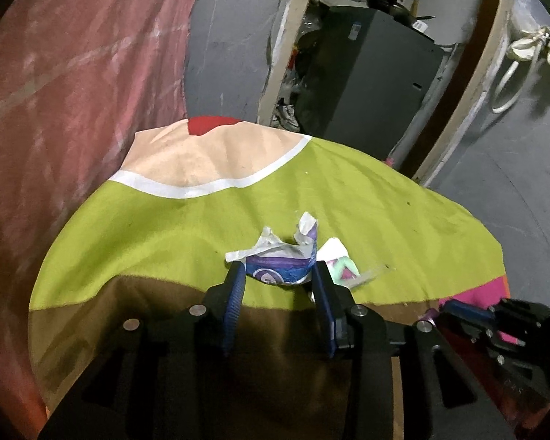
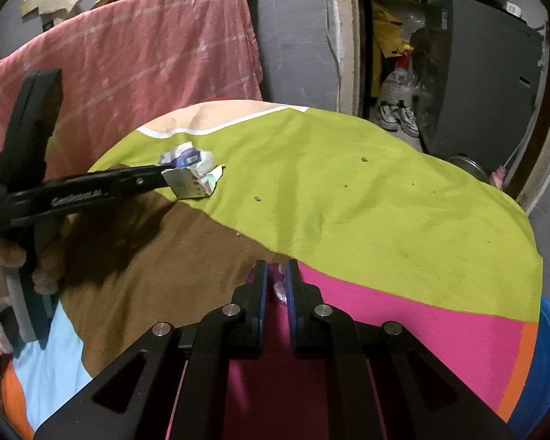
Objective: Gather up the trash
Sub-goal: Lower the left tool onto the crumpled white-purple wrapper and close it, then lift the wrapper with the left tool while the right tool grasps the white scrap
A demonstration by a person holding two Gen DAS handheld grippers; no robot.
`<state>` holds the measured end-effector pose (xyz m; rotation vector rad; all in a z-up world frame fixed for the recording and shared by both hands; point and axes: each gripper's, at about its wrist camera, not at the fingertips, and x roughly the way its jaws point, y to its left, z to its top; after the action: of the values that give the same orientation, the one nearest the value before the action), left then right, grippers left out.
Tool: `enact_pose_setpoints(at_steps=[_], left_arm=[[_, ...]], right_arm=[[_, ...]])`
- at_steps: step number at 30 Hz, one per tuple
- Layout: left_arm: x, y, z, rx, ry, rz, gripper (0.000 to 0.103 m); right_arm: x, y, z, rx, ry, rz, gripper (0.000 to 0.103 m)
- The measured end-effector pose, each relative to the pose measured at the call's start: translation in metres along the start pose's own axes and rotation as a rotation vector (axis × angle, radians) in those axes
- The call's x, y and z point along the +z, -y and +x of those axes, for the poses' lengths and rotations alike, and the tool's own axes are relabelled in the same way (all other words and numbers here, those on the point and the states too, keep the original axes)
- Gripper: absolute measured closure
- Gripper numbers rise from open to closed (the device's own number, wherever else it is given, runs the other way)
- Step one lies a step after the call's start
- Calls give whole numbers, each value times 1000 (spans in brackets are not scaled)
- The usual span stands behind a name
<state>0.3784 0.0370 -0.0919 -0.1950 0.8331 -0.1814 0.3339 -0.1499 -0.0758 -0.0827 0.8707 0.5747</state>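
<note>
A crumpled purple-and-white wrapper (image 1: pixel 280 267) lies on the green part of the tablecloth (image 1: pixel 165 227). My left gripper (image 1: pixel 278 275) is open, its blue-padded fingers on either side of the wrapper. A second flat white, green and pink wrapper (image 1: pixel 339 260) lies just right of it. In the right wrist view the left gripper reaches the wrappers (image 2: pixel 194 172) from the left. My right gripper (image 2: pixel 276 275) is nearly shut on a small crinkled silvery-pink scrap (image 2: pixel 280 291), low over the pink part of the cloth.
A pink cloth (image 2: pixel 146 58) hangs over furniture behind the table. A doorway at the right shows a dark grey cabinet (image 2: pixel 484 80), shoes (image 2: pixel 399 117) and clutter. A blue tub (image 2: pixel 546 359) sits beside the table's right edge. Small crumbs (image 2: pixel 363 159) dot the green cloth.
</note>
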Motion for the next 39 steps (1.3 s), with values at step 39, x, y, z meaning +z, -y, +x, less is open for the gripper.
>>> enact_pose_setpoints(at_steps=[39], left_arm=[[8,-11,3,9,23,-42,90]], right_arm=[[0,-9,12,-12,-78,-89,81]])
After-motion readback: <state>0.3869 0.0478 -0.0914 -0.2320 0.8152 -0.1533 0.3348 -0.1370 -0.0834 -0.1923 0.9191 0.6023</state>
